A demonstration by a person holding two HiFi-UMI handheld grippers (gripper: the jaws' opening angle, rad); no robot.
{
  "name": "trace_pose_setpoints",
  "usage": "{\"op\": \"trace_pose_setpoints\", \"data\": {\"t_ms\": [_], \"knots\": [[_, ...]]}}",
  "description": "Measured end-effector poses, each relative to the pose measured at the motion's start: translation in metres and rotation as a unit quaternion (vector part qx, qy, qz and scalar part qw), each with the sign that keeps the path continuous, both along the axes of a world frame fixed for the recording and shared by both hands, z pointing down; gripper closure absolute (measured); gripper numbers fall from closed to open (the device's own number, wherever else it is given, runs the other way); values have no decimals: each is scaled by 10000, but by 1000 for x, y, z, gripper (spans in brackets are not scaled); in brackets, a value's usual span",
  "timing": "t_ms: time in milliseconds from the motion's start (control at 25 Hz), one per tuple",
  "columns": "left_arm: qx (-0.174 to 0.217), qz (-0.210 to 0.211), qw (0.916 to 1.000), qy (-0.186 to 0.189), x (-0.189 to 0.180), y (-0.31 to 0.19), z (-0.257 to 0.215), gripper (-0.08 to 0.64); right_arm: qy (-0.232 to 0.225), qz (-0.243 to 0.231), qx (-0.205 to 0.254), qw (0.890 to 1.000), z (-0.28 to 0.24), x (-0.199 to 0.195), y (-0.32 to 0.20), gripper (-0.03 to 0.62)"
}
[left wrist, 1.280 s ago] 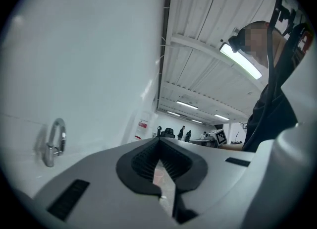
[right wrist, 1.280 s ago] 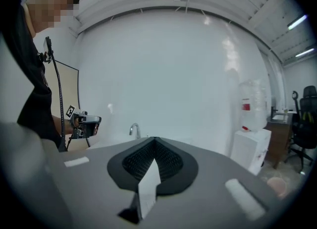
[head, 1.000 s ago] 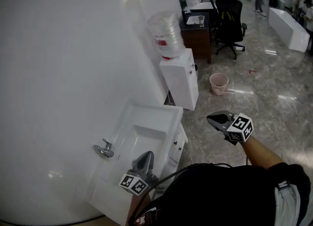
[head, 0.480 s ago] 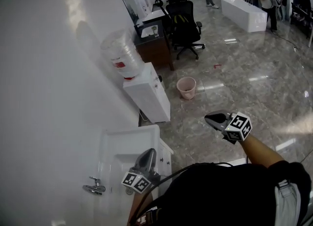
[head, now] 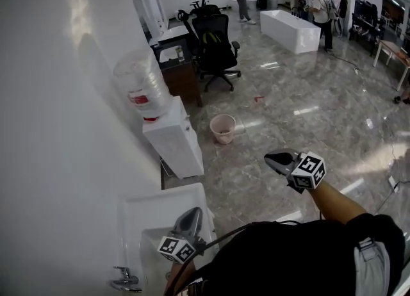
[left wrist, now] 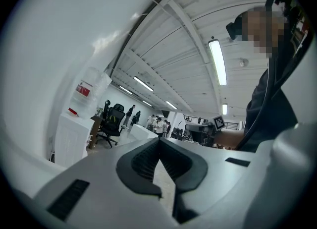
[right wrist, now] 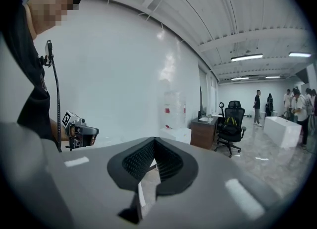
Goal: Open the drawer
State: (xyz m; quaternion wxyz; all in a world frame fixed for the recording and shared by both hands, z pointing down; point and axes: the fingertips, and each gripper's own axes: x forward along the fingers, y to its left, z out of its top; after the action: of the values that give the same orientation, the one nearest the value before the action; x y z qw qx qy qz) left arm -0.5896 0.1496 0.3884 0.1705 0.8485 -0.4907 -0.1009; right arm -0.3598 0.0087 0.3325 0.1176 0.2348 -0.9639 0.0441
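Note:
The white sink cabinet (head: pixel 138 224) sits at the bottom left of the head view, against the white wall. Its front with the drawers is hidden behind my left gripper and my dark clothing. My left gripper (head: pixel 194 213) hovers shut over the cabinet's right edge and holds nothing. My right gripper (head: pixel 272 159) is out over the marble floor, also shut and empty. In the left gripper view the jaws (left wrist: pixel 159 141) point level into the room, with the right gripper (left wrist: pixel 218 122) beyond them. The right gripper view shows its own shut jaws (right wrist: pixel 154 141) and the left gripper (right wrist: pixel 79 131).
A chrome faucet (head: pixel 125 282) is on the sink. Beyond the cabinet stands a white water dispenser (head: pixel 172 141) with a bottle (head: pixel 138 83), then a pink bin (head: pixel 222 128), a brown desk (head: pixel 179 70) and a black office chair (head: pixel 214 41). Several people stand by a white bench (head: pixel 291 29).
The head view has swung up toward the room, so the sink cabinet slid to the bottom left and its drawer front went out of sight. Both grippers stayed shut.

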Motion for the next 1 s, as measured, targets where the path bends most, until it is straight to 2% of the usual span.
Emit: {"op": "trace_pose_setpoints", "data": {"t_ms": [120,360,600,800,1000], "knots": [[-197,56,9998,58,1,-16,19,560,96,100,-85,9999,10,1,-15,594],[-502,71,9985,-196,35,-54,51,560,102,149,-182,9997,39,34,-57,594],[-851,-685,9929,-468,103,-83,90,560,290,-524,-312,9977,81,101,-82,594],[-1153,-1061,9875,-180,139,-122,141,560,454,-697,-303,9961,132,124,-127,594],[-1461,-1098,9832,23,146,-131,208,560,519,-663,-375,9957,194,116,-137,594]]}}
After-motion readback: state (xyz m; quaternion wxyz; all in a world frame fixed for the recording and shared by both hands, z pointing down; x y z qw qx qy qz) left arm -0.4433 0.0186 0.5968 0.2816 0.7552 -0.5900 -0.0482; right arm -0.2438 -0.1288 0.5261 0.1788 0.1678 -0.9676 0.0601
